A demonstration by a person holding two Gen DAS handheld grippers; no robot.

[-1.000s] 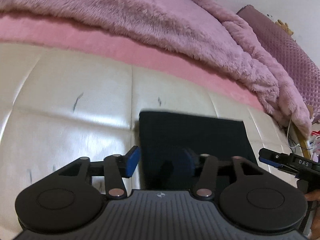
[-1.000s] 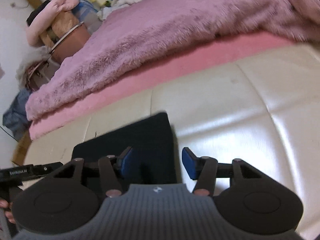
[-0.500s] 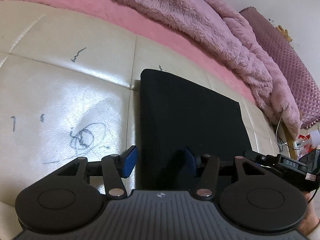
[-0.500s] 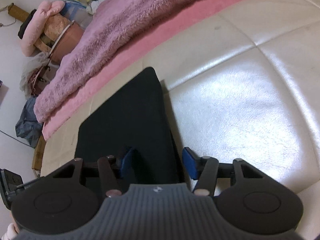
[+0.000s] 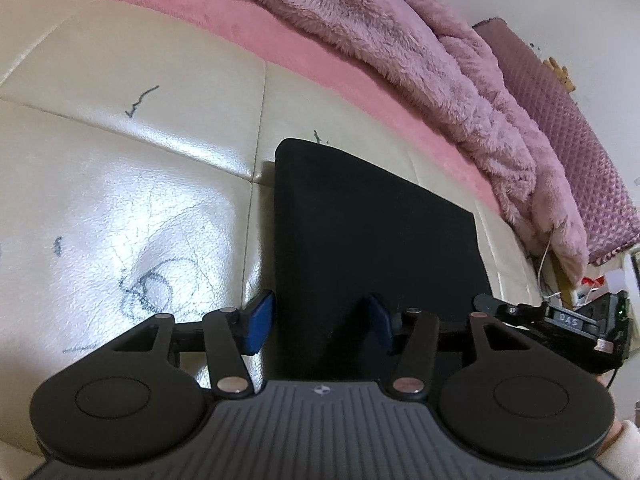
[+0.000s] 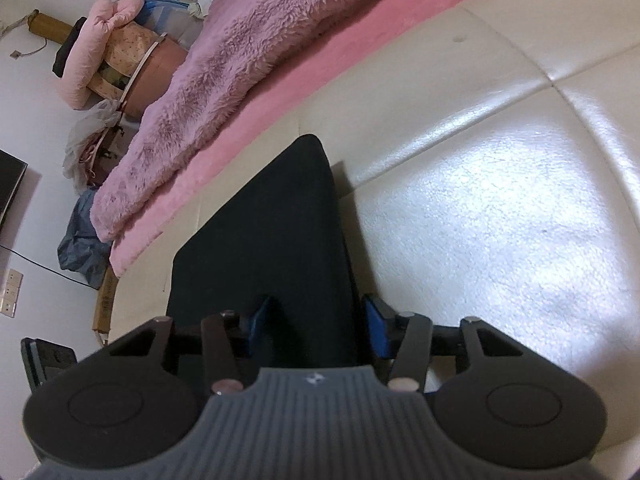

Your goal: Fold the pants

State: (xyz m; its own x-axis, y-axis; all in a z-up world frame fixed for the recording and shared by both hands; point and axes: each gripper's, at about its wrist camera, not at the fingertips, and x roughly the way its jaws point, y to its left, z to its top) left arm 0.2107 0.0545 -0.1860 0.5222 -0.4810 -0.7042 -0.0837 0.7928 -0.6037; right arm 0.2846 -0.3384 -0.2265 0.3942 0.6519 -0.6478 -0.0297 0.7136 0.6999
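Observation:
Black pants (image 5: pixel 372 224) lie folded into a flat rectangle on a cream leather bench (image 5: pixel 120 208). My left gripper (image 5: pixel 320 320) stands open low over their near left corner. One blue pad (image 5: pixel 260 320) is over bare leather, and the other is over the cloth. In the right wrist view the same pants (image 6: pixel 272 224) run away from my right gripper (image 6: pixel 316 326), which straddles their near right edge. Its jaws are closing with cloth between them, and I see no pad pressing on it. The right gripper also shows in the left wrist view (image 5: pixel 560 320).
A fluffy pink blanket (image 5: pixel 400 40) on a pink mattress (image 6: pixel 320 72) borders the bench's far side. The leather left of the pants carries pen scribbles (image 5: pixel 148 284). A quilted purple cushion (image 5: pixel 560 128) stands at the right. Bags and a chair with clothes (image 6: pixel 112 64) stand beyond the bench's end.
Both grippers have sunk toward the pants and tipped downward, so the black cloth now fills more of each view. The right gripper's pads stand slightly closer together.

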